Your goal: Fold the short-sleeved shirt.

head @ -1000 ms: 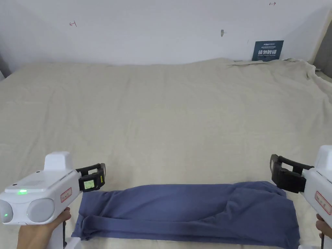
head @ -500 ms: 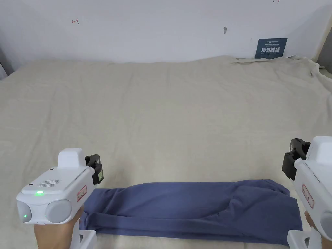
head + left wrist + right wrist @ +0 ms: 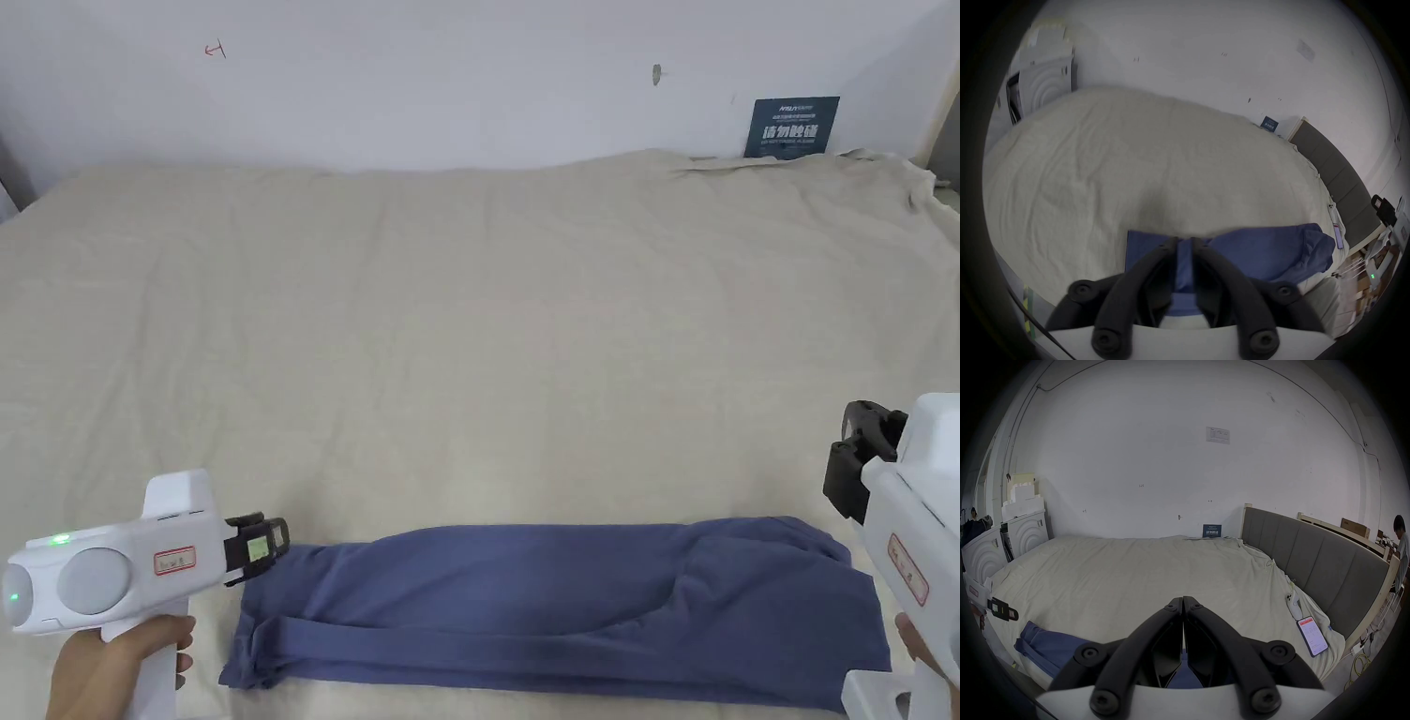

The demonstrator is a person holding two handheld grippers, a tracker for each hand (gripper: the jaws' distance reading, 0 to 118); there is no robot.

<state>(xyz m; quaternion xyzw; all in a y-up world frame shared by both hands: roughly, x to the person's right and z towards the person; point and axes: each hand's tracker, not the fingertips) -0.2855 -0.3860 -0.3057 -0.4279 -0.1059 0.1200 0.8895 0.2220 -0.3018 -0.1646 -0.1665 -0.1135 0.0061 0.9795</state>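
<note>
Two claws sit at the near edge of the bed, one at each end of the shirt. That shirt is soft blue cloth folded into a long, low band with rumpled ends, lying flat on the near part of the bed.

At the band's left end, the left claw has black curved jaws a narrow gap apart, with blue cloth seen between them; whether they pinch it I cannot tell. A hand grips its smooth white plastic body.

Off the right end, the right claw has its jaws pressed flat together with nothing between them, raised clear of the cloth.

Beyond lies the bed, covered in a beige, faintly creased sheet. Along its right side lie a phone and a small white device, below a grey padded headboard. Farthest back, a small dark sign leans on the plain white wall.
</note>
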